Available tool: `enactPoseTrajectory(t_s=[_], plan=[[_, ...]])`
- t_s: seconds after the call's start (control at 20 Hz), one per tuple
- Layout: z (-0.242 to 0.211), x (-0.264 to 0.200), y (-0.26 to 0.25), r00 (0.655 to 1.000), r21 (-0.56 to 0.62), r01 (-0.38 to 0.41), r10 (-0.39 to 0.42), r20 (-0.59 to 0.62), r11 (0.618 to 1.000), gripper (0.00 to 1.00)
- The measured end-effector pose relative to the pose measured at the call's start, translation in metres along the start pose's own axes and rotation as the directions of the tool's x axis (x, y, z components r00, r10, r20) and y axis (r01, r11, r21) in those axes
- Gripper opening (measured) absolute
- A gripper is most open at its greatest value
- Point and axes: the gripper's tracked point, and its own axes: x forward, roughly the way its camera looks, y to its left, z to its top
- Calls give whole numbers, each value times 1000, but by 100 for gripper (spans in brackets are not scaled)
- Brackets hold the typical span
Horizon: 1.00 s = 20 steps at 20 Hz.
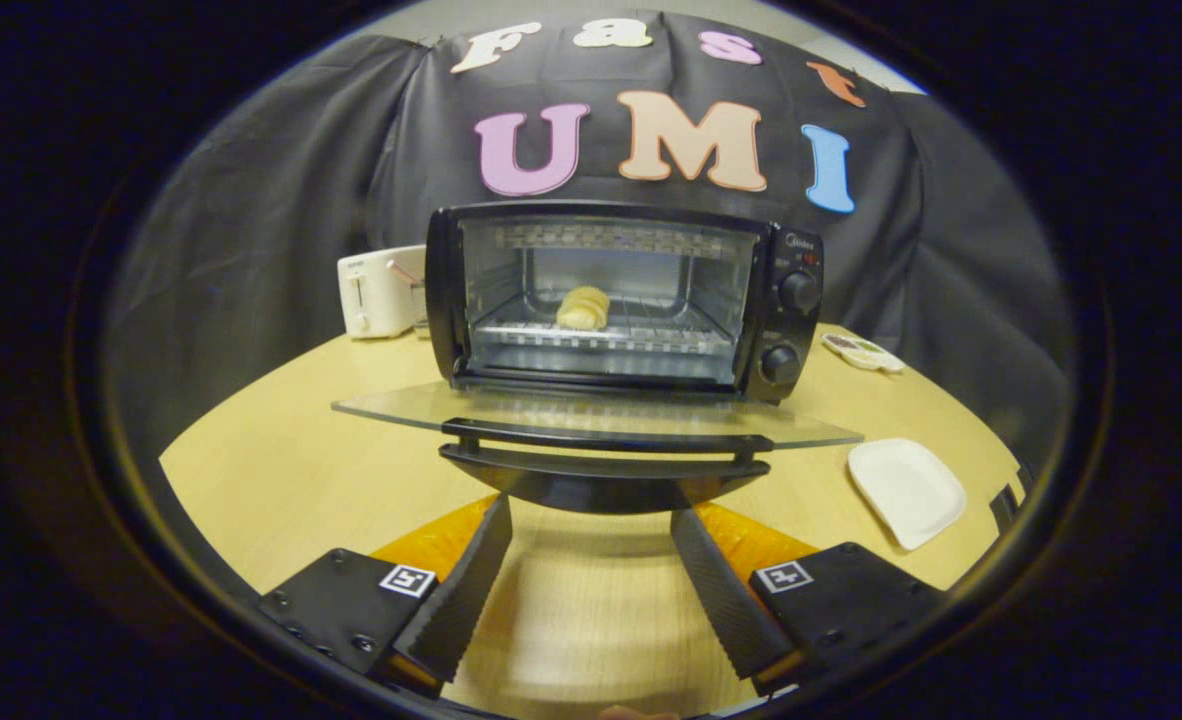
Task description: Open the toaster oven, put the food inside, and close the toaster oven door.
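Claw: your claw (pixel 591 515) is spread wide, empty, tips just short of the door handle (pixel 603 440).
Toaster oven (pixel 623 298): at 12 o'clock on the worktop (pixel 281 470), door folded down flat.
Food (pixel 583 307): on the rack inside.
Plate (pixel 906 490): at your 2 o'clock.
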Motion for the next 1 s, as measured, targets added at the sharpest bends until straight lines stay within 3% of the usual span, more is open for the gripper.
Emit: enactPoseTrajectory(t_s=[0.45,1.0], plan=[[75,20,-8,989,41,21,-26,143,999,100],[107,42,-21,976,64,32,-45,211,997,100]])
